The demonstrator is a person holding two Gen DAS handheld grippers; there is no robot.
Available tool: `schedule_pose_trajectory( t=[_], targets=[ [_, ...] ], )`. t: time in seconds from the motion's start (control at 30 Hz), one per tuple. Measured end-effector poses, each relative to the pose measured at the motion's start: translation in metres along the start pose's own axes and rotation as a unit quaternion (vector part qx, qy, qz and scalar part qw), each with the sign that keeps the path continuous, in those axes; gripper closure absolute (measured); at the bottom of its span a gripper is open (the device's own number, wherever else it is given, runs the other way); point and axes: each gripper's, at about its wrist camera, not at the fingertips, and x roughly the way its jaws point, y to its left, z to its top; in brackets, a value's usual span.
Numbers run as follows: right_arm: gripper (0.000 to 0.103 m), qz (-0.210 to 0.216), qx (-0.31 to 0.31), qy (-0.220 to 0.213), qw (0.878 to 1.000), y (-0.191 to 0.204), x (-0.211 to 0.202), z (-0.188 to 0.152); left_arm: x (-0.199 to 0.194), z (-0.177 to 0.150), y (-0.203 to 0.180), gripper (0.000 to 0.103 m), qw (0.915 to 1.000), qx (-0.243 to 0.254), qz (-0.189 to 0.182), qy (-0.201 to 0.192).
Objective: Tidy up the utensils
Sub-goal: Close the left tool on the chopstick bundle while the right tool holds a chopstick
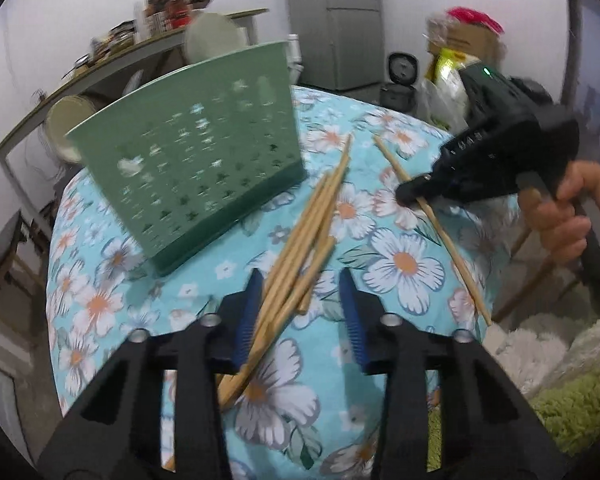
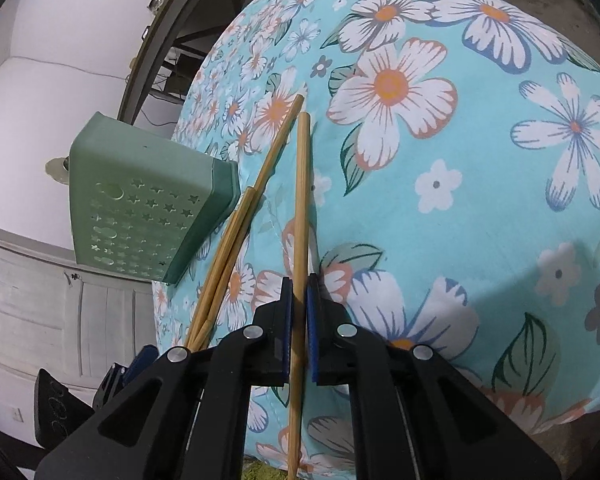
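My right gripper (image 2: 299, 312) is clamped on one chopstick (image 2: 301, 216). My left gripper (image 1: 302, 312) stands part open around the chopstick bundle (image 1: 300, 240), beside the green holder (image 1: 196, 160).

holder (image 1: 192, 168): on the tablecloth (image 1: 404, 264)
chopstick bundle (image 1: 304, 240): just right of the holder
single chopstick (image 1: 440, 232): farther right of the holder, apart from bundle

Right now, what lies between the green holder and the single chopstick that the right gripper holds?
In the right wrist view, a bundle of chopsticks lies on the floral cloth between the green holder and the single chopstick in the right gripper.
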Motion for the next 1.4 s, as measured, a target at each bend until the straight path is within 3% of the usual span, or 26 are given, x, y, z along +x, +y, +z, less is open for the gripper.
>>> schedule_pose_trajectory(
  t=[0.2,0.6,1.17,1.4],
  targets=[
    [0.096,0.005,0.005,-0.001,1.000,-0.002,-0.001,-0.001,0.021,0.013,-0.012,0.083,0.9986,0.049,-0.013,0.015],
    [0.096,0.008,0.007,-0.001,1.000,-0.004,-0.002,-0.004,0.051,0.021,-0.023,0.094,0.9957,0.082,-0.007,0.043],
    [0.097,0.000,0.014,0.003,1.000,-0.001,-0.004,-0.001,0.069,0.026,-0.019,0.094,0.9924,0.103,-0.014,0.066],
    [0.097,0.000,0.016,0.003,1.000,-0.001,-0.002,-0.001,0.063,0.029,-0.018,0.095,0.9935,0.098,-0.013,0.057]
  ],
)
